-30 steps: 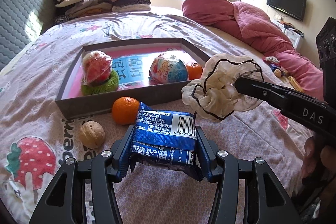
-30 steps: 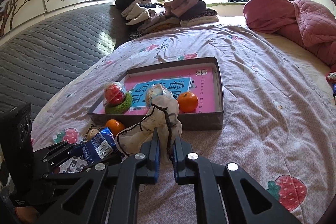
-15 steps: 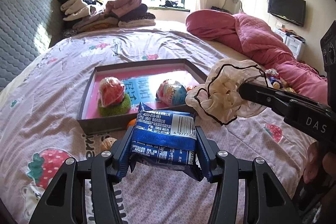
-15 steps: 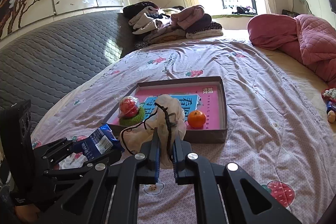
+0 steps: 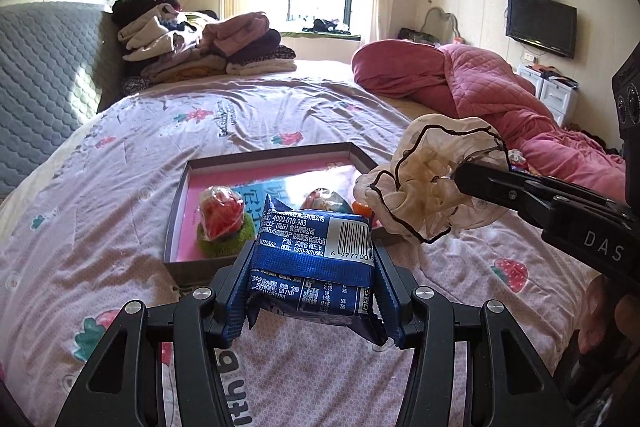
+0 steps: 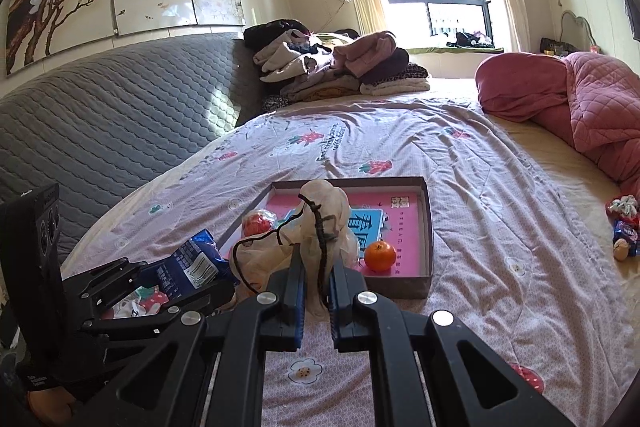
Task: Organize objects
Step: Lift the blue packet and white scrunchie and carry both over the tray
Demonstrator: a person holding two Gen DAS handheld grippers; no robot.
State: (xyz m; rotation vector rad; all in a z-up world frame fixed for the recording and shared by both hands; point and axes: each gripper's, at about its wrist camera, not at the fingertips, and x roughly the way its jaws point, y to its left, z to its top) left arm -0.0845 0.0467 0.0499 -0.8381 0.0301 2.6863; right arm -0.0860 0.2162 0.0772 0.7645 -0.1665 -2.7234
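My left gripper (image 5: 312, 267) is shut on a blue snack packet (image 5: 312, 259), held up above the bedspread; it also shows in the right wrist view (image 6: 188, 263). My right gripper (image 6: 316, 267) is shut on a cream ruffled scrunchie with black trim (image 6: 320, 223), seen at the right of the left wrist view (image 5: 432, 183). A grey tray with a pink floor (image 5: 184, 195) lies on the bed ahead. In it are a wrapped red ball on a green scrubber (image 5: 222, 219), a wrapped toy egg (image 5: 324, 203) and an orange (image 6: 380, 255).
Folded clothes (image 5: 200, 43) are stacked at the bed's far side by the grey headboard (image 6: 100, 115). A pink quilt (image 5: 460, 83) lies on the right. Small toys (image 6: 624, 227) lie at the bed's right edge.
Both grippers have risen and drawn back from the tray with their loads. The orange and walnut in front of the tray have dropped out of the left wrist view.
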